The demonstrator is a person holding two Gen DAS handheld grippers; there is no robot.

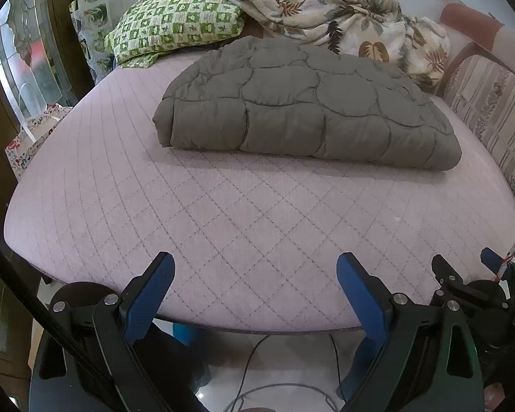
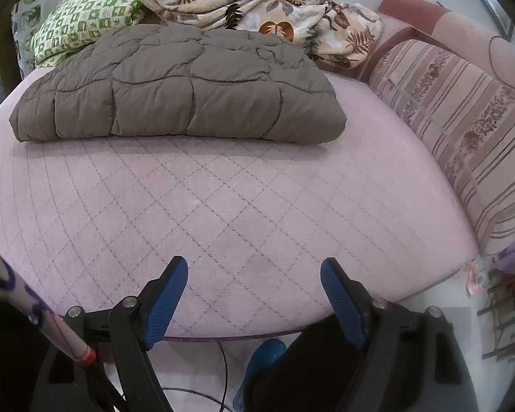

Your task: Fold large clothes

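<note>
Folded quilt resting on the bed, both grippers empty.

The pink diamond-stitched mattress (image 1: 223, 213) carries the grey-brown padded quilt (image 1: 302, 103), folded into a thick block mid-bed; left gripper (image 1: 255, 267) and right gripper (image 2: 254, 274) hover spread wide near the front edge, apparently done or repositioning.

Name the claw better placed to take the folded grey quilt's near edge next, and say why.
Roughly even. Both claws, left and right, are open and empty over the mattress's near edge, short of the quilt. Each suits its own corner.

Home bedroom: quilted pink mattress (image 1: 223, 213), checked pillow (image 1: 175, 31), rumpled bedding (image 1: 343, 17).
</note>
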